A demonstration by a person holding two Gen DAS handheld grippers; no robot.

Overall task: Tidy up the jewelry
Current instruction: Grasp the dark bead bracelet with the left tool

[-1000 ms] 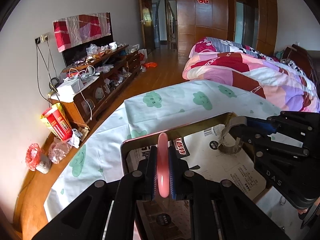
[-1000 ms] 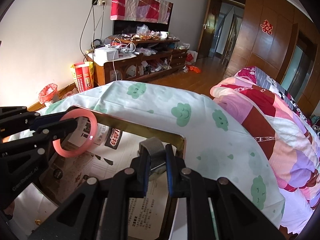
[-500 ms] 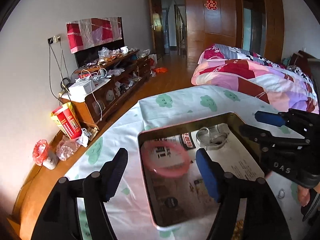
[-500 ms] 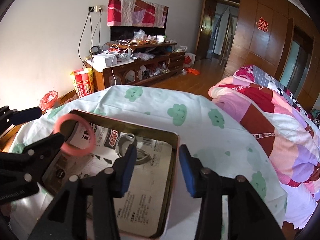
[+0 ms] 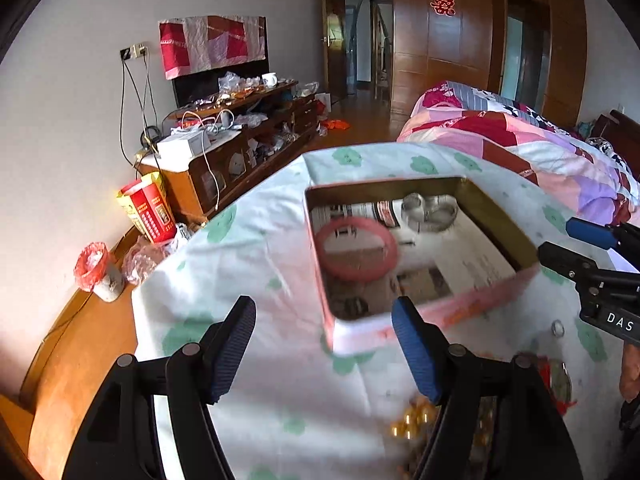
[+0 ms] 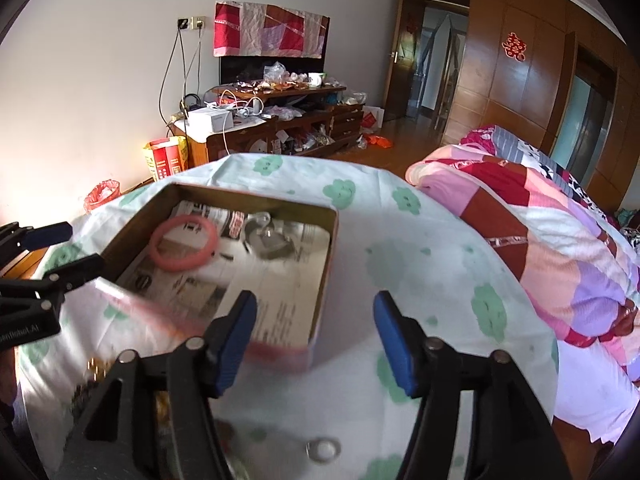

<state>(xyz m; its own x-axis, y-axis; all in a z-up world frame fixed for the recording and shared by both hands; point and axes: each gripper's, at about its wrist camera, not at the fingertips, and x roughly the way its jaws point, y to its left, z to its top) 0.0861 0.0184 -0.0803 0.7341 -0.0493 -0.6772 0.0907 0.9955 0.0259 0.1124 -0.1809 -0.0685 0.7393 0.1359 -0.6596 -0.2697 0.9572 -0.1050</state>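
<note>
The pink bangle [image 5: 356, 249] lies in the tin [image 5: 424, 318] beyond both empty tongs, left [image 5: 324, 344] wide apart, right [image 6: 314, 338] opening.

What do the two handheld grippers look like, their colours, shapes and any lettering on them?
Both look alike. The left gripper and the right gripper are built from matte black angular links joined by round silver pins. Each finger ends in a ribbed blue pad. White lettering reading "DAS" marks the right gripper's side; the left one's side bears white text too, only partly legible.
</note>
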